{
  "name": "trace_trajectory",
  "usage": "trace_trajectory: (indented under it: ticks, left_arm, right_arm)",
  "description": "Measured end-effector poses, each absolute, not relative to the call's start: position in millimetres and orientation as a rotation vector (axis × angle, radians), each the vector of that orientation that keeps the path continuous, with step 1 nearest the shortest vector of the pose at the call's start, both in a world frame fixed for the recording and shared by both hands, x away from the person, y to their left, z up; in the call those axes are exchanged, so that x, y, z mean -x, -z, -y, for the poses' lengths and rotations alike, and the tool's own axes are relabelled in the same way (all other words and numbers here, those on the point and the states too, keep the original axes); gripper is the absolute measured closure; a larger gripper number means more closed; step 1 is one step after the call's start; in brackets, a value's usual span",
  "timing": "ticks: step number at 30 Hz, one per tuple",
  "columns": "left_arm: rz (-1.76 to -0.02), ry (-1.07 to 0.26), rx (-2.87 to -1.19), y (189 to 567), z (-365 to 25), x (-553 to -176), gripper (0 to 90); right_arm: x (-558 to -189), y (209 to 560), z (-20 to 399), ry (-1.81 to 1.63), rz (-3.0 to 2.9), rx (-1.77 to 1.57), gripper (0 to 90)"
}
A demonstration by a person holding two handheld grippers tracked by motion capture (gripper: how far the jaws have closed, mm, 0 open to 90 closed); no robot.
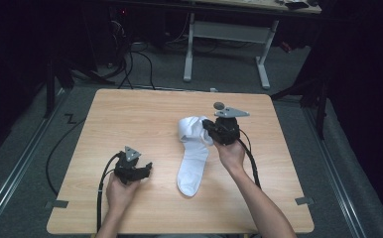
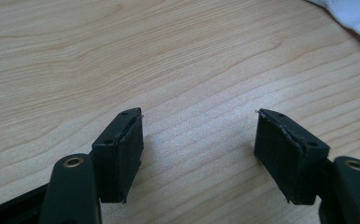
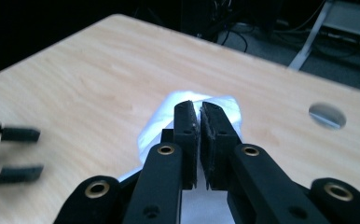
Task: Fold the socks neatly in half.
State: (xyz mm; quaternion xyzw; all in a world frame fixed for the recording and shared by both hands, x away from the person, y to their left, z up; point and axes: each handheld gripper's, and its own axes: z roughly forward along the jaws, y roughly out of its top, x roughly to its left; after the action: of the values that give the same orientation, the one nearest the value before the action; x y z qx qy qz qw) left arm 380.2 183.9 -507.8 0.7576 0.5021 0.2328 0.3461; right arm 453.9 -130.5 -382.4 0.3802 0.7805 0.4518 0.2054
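A: Start nearest the person. What is the left gripper point(image 1: 139, 171) doing?

B: It sits low over the near left part of the tabletop point(image 1: 130, 114), jaws spread wide with nothing but bare wood between them. In its own view a white corner of the sock point(image 2: 355, 16) shows at the upper right, well apart from the pads.

A: And the sock itself?

B: One white sock point(image 1: 193, 153), lying on the tabletop right of centre. The foot points toward the person and lies flat; the cuff end, farther off, is bunched up. That bunched end is where the right gripper point(image 1: 207, 130) is.

A: Is the right one holding it?

B: Its jaws are almost together, only a thin slit between the pads, and white cloth point(image 3: 201, 105) shows just beyond and below the tips. It looks pinched on a fold of the cuff, though how much cloth is caught cannot be made out.

A: So what could go wrong?

B: Probably a thin pinch. If only one layer or a small pleat is caught, the cloth may slip out when the gripper lifts or pulls, and the sock would drop back in a heap. With the foot unheld, a drag could also pull the whole sock across the wood instead of straightening or folding it. The left gripper is too far to steady it.

A: The count?

B: Two grippers, one sock, one tabletop. Farther back, one small grey disc point(image 1: 219, 105) on the wood, and beyond the far edge a white-legged desk point(image 1: 229, 29) on the floor.
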Motion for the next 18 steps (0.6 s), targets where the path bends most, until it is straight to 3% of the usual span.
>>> trace_trajectory:
  ticks: [18]
  left_arm:
    - [-1.309, -0.607, -1.960, 507.8, -183.6, -380.8, 33.8]
  right_arm:
    - [-399.3, 457.8, 156.0, -1.238, -2.237, -1.162, 84.7]
